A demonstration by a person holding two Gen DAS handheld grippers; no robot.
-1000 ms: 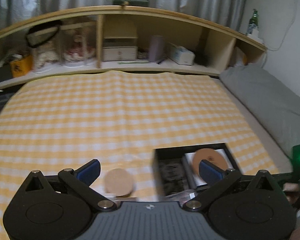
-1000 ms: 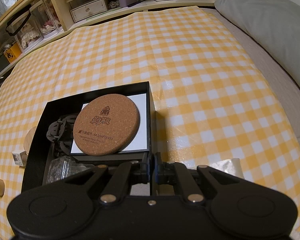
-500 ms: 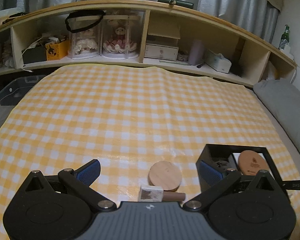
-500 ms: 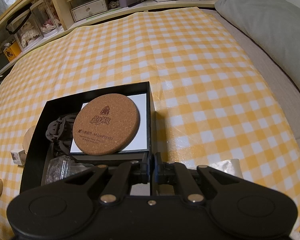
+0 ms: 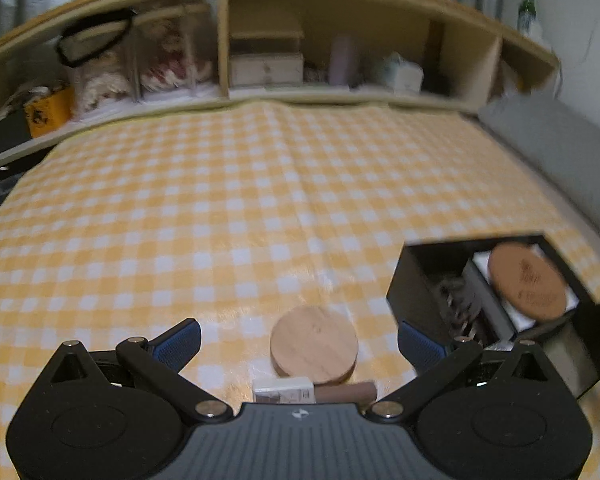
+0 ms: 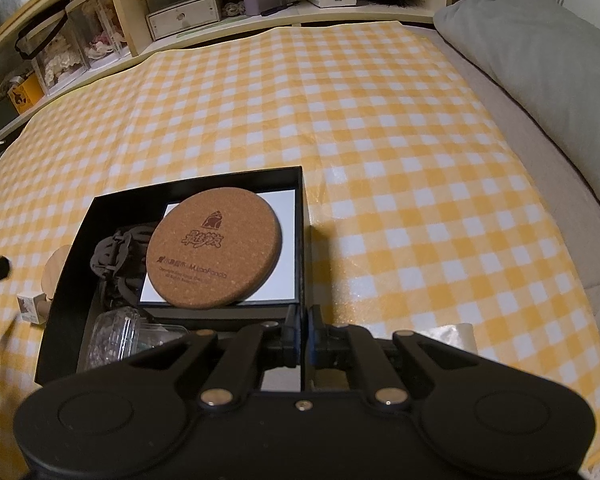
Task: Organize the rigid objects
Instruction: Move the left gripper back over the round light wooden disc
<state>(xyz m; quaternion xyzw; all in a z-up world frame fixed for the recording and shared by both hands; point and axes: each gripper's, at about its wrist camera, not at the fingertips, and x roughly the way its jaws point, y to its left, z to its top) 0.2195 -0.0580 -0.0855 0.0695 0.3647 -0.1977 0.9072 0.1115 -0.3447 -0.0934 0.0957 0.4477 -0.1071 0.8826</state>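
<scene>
A black box (image 6: 302, 200) sits on the yellow checked cloth. In it lie a cork coaster (image 6: 214, 252) on a white card, a dark hair claw (image 6: 118, 256) and a clear glass piece (image 6: 114, 336). My right gripper (image 6: 304, 332) is shut on the box's near right wall. My left gripper (image 5: 300, 338) is open and empty, just above a round wooden disc (image 5: 314, 344), a small white box (image 5: 284, 390) and a brown cylinder (image 5: 346, 392) left of the black box (image 5: 412, 292).
A curved wooden shelf (image 5: 260, 92) with jars, a drawer unit and a tissue box runs along the back. A grey pillow (image 6: 540, 52) lies at the right. A pale paper roll (image 6: 460, 334) lies right of the right gripper.
The left gripper view has swung and closed in on the wooden disc, still open. The right gripper and the black box have stayed in place.
</scene>
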